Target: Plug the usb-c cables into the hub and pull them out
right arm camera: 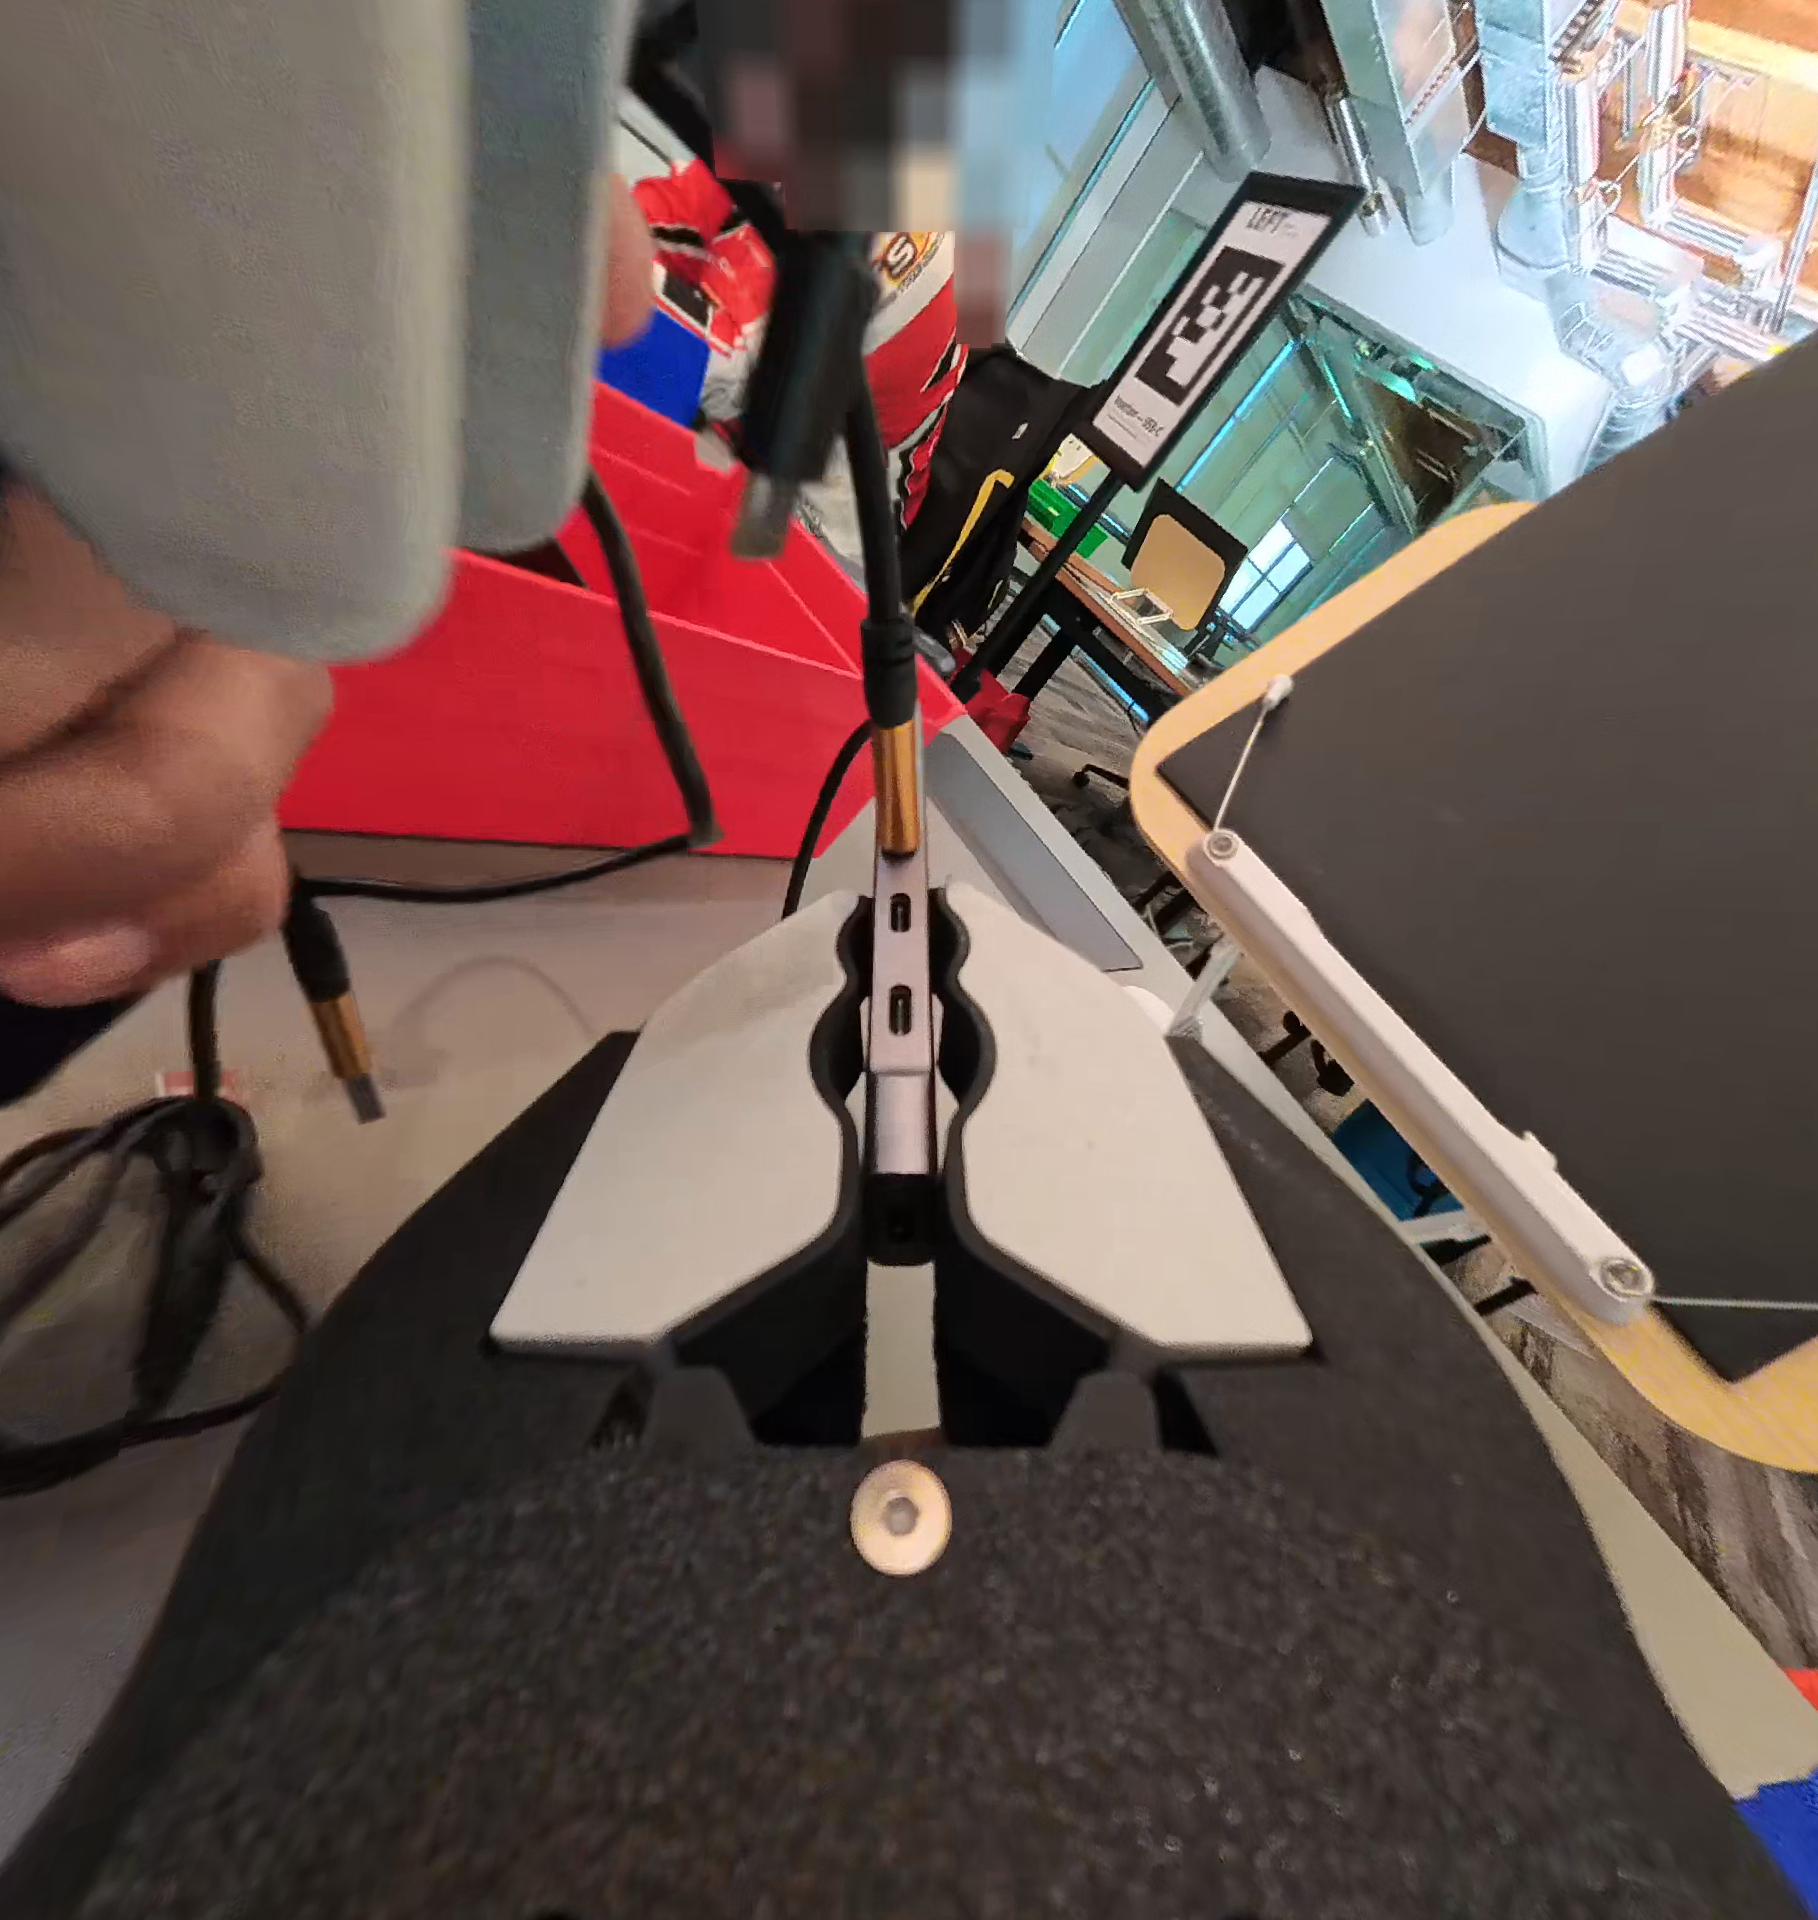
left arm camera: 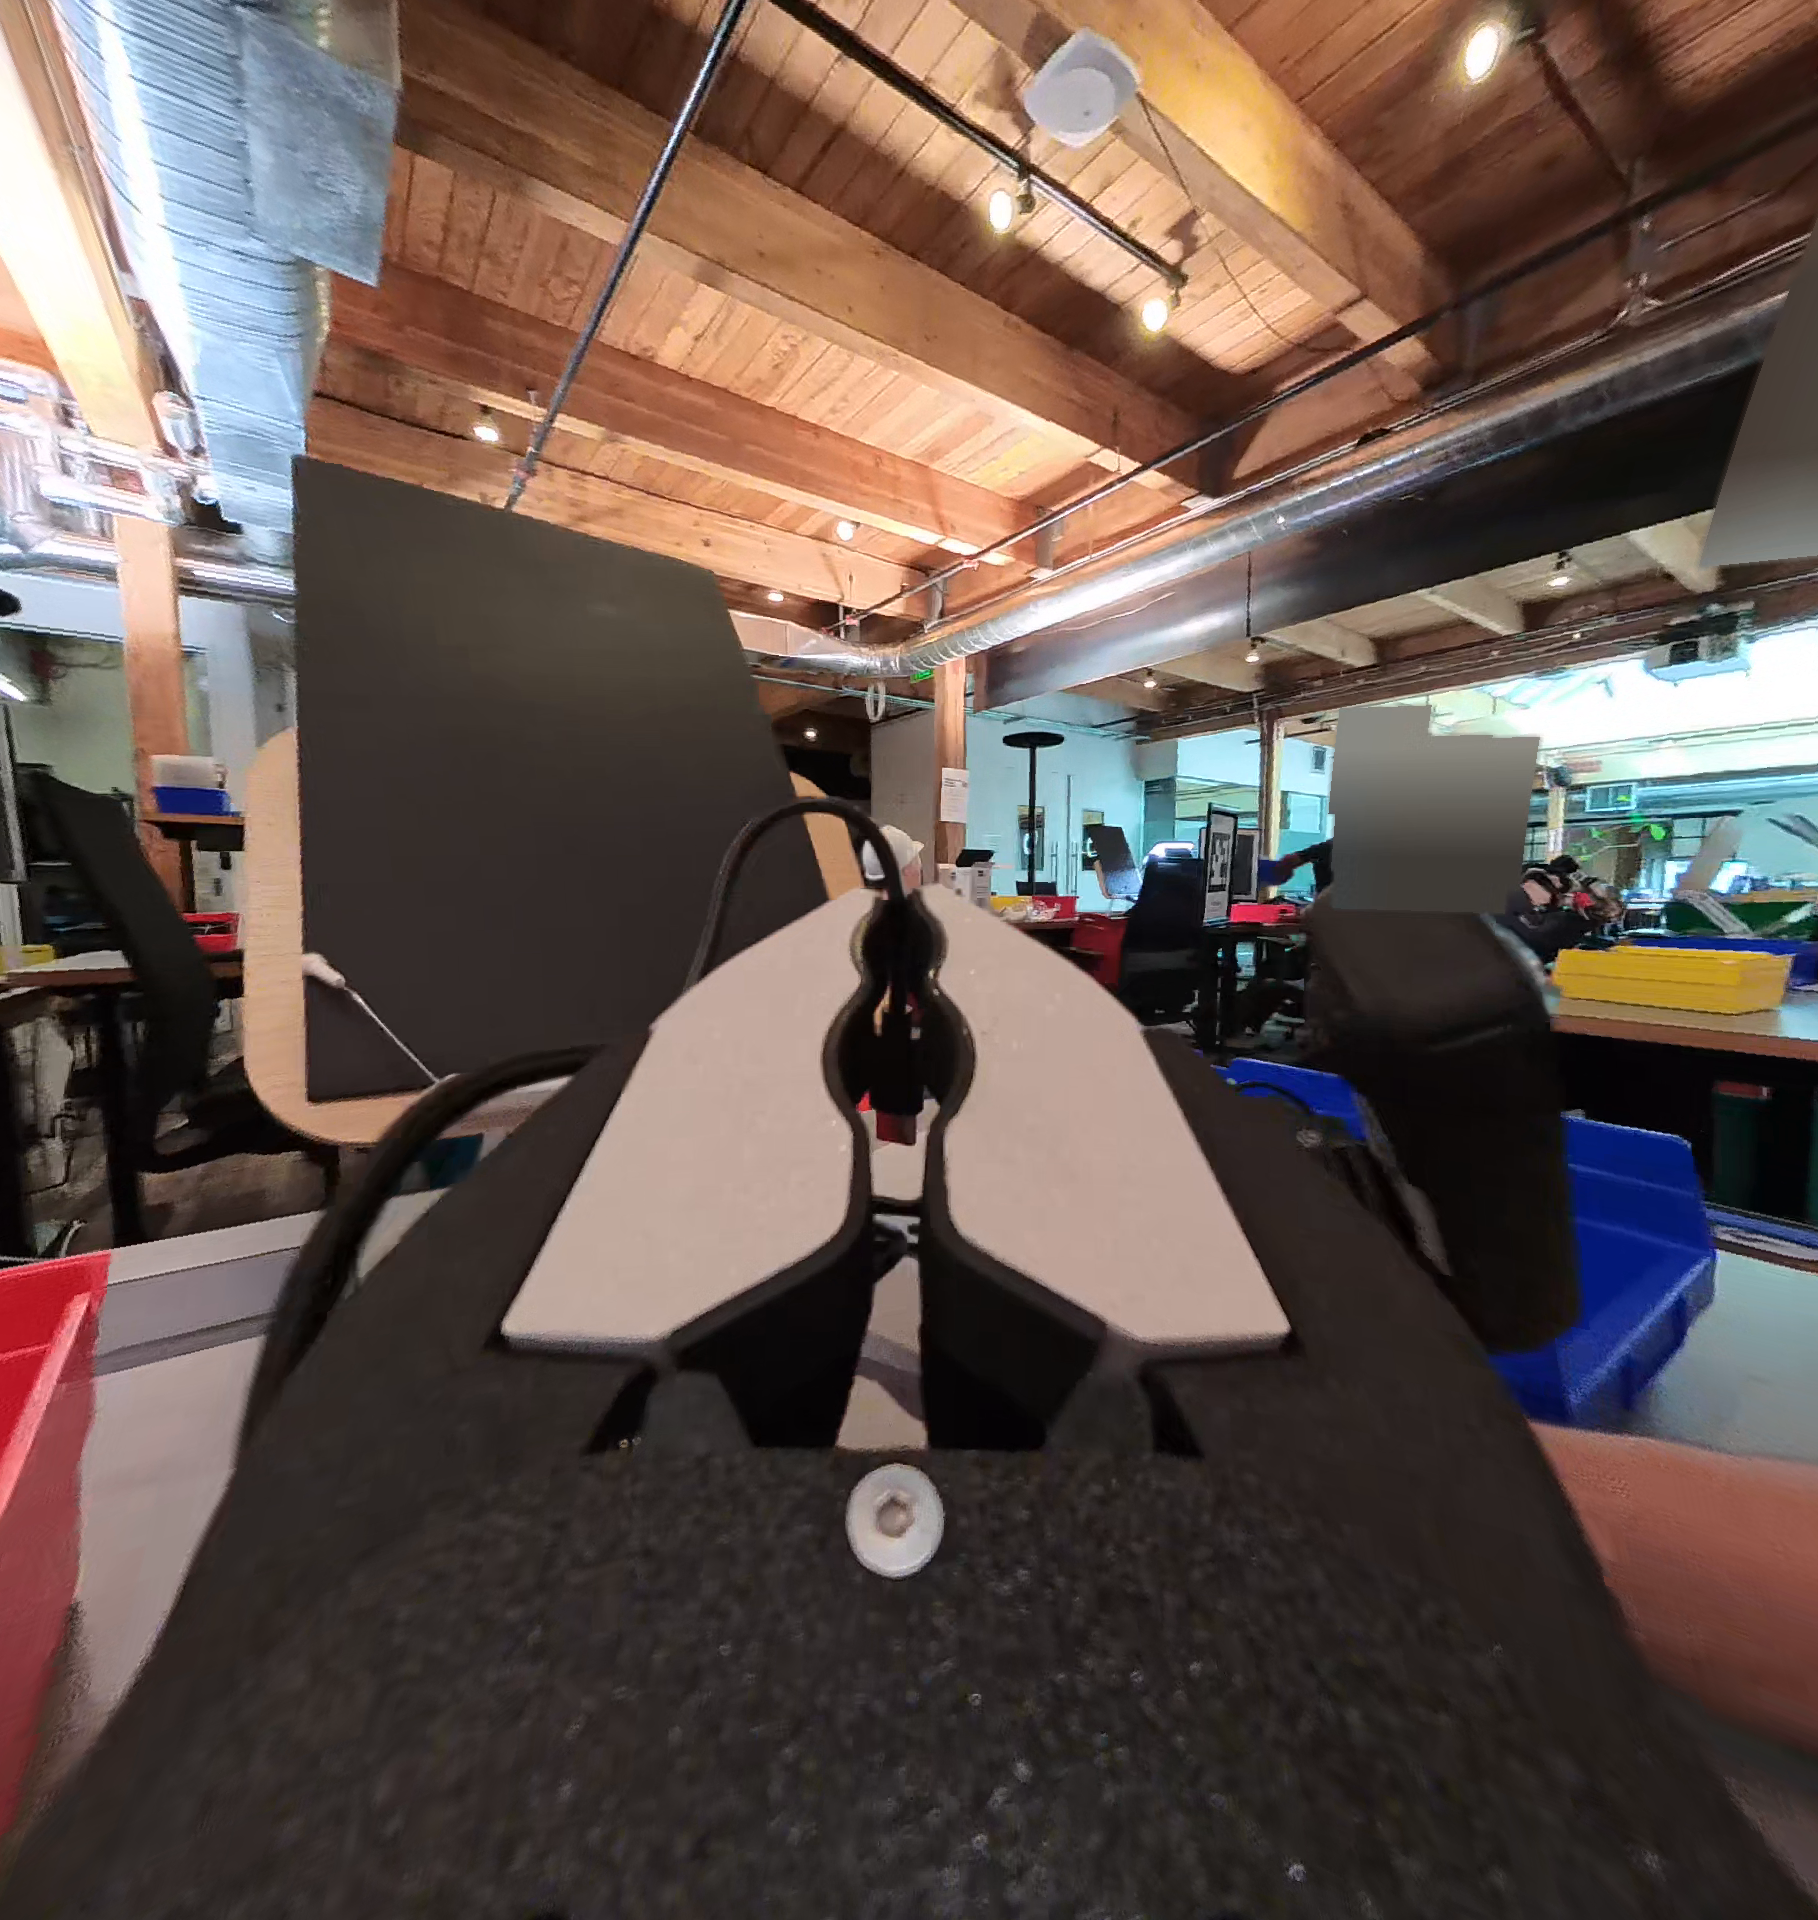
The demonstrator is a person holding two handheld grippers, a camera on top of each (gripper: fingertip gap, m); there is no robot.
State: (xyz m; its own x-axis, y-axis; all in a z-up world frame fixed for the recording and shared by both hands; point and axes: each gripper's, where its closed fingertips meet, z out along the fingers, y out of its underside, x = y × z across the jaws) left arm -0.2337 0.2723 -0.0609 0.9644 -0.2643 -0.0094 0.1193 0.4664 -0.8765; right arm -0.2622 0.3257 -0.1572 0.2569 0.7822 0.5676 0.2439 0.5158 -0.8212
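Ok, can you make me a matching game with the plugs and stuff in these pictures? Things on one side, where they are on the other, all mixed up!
Things:
1. grey hub
2. gold plug
3. red-tipped plug
4. loose gold plug

Places:
A. pinched in the left gripper
B. hanging free above the table, near the person's hand
C. clamped in the right gripper
D. stuck into the far end of the hub

Pairs: 1-C, 2-D, 3-A, 4-B
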